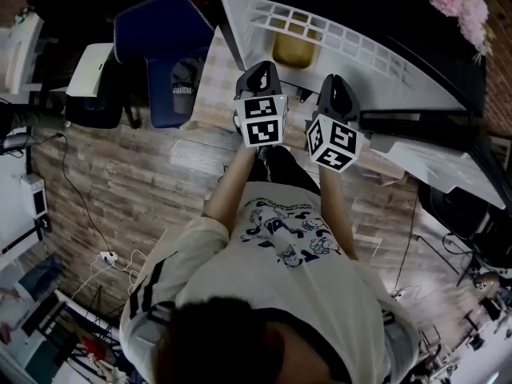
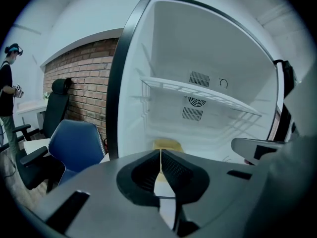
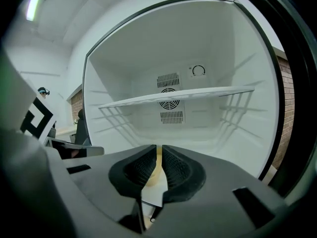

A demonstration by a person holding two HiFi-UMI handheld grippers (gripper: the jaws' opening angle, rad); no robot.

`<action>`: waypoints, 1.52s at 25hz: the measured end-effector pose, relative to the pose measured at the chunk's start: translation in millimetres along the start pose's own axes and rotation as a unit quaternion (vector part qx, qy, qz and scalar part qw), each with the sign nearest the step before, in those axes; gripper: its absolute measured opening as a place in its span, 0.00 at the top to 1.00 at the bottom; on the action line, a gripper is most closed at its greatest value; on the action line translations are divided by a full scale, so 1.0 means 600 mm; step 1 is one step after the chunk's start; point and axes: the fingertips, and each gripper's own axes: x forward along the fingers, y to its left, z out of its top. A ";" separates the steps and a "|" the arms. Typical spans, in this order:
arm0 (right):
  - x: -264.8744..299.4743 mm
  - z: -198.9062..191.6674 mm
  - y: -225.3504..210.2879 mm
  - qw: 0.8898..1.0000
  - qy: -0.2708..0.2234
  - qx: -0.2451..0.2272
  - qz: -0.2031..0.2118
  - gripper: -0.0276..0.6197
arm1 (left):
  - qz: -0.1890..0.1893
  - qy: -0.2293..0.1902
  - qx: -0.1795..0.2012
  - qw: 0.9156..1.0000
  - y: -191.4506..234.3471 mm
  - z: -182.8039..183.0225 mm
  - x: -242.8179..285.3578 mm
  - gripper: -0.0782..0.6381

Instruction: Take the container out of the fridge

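The fridge stands open, its white wire shelf (image 1: 336, 30) (image 2: 198, 90) (image 3: 173, 95) bare. A yellow container (image 1: 294, 48) (image 2: 167, 144) sits on the fridge floor below the shelf. In the right gripper view only a sliver of the container (image 3: 157, 157) shows past the jaws. My left gripper (image 1: 261, 72) (image 2: 161, 152) is outside the opening, pointing at the container, jaws shut and empty. My right gripper (image 1: 336, 82) (image 3: 159, 150) hangs beside it, also outside the fridge, jaws closed together on nothing.
The open fridge door (image 1: 448, 162) juts out at the right. A blue chair (image 1: 164, 30) (image 2: 74, 143) stands left of the fridge, with a black office chair (image 2: 54, 108) and a brick wall (image 2: 84, 78) behind. A person (image 2: 10, 83) stands far left. Cables (image 1: 104, 254) lie on the floor.
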 end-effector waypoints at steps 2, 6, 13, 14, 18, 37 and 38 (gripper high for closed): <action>0.010 -0.005 -0.002 1.000 0.005 0.002 0.004 0.88 | 0.002 0.014 -0.007 1.000 0.002 -0.011 0.015 0.86; 0.024 -0.014 -0.005 1.000 0.015 0.003 0.011 0.88 | 0.002 0.037 -0.017 0.999 -0.002 -0.027 0.041 0.86; 0.045 -0.027 -0.004 0.999 0.031 0.004 0.019 0.88 | 0.002 0.066 -0.030 0.997 -0.009 -0.046 0.080 0.76; 0.048 -0.028 -0.004 0.999 0.033 0.004 0.020 0.88 | 0.002 0.068 -0.031 0.997 -0.008 -0.047 0.085 0.75; 0.058 -0.029 -0.011 0.999 0.036 0.002 0.017 0.88 | 0.015 0.078 -0.041 0.996 0.000 -0.055 0.108 0.74; 0.092 -0.052 -0.010 0.998 0.060 0.009 0.020 0.88 | 0.030 0.124 -0.059 0.990 0.028 -0.087 0.180 0.74; 0.093 -0.053 -0.010 0.998 0.061 0.009 0.020 0.88 | 0.029 0.127 -0.058 0.990 0.027 -0.089 0.183 0.74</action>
